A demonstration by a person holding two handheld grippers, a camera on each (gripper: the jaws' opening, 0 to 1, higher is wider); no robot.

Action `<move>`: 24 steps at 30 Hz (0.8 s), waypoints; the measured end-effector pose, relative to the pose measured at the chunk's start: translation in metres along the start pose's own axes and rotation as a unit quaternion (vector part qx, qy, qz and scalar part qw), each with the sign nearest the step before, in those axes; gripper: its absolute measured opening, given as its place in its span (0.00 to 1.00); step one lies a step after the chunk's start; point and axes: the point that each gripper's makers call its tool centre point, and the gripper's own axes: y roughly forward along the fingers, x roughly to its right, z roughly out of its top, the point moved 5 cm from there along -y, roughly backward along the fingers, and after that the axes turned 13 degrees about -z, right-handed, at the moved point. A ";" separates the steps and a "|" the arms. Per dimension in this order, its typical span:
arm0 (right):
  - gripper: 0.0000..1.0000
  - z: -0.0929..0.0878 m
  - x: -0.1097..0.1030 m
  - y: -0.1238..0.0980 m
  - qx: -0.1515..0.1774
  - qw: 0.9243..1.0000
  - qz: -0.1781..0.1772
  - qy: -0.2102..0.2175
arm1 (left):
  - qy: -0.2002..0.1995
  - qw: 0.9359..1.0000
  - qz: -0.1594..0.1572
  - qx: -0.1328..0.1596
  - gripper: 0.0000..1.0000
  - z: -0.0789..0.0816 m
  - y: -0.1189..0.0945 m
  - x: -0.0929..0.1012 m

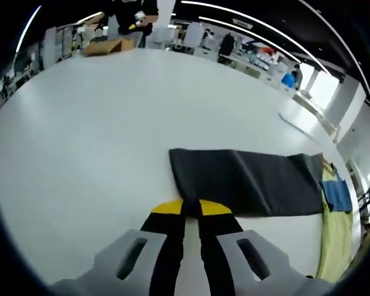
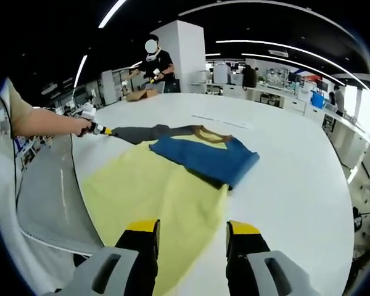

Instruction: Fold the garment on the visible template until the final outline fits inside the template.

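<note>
The garment lies on a white table point(image 1: 92, 142): a dark grey part point(image 1: 246, 182), a blue part point(image 1: 338, 194) and a yellow part point(image 1: 336, 240). My left gripper point(image 1: 190, 209) has its yellow-tipped jaws pressed together on the near edge of the grey part. In the right gripper view the yellow body point(image 2: 154, 191) spreads toward me, with the blue part point(image 2: 203, 157) folded across it and the grey part point(image 2: 142, 132) drawn out to the left, where a person's hand holds the left gripper point(image 2: 98, 129). My right gripper point(image 2: 192, 231) hangs open over the yellow cloth.
A grey sheet point(image 2: 49, 197) with a pale edge lies at the left, partly under the yellow cloth. A person point(image 2: 154, 61) stands at the table's far end beside a cardboard box point(image 2: 139, 94). Thin marks point(image 2: 222, 120) lie on the table beyond the garment.
</note>
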 end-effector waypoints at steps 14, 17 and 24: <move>0.40 0.001 -0.002 0.001 0.003 1.000 0.006 0.000 | 0.007 1.000 -0.007 0.015 0.00 0.015 -0.010 0.007; 0.40 0.001 -0.003 0.002 0.002 1.000 0.008 -0.001 | 0.011 1.000 -0.012 0.022 0.00 0.021 -0.011 0.011; 0.40 0.002 -0.004 0.003 0.004 1.000 0.009 0.000 | 0.028 0.999 -0.028 0.031 0.00 0.032 -0.014 0.025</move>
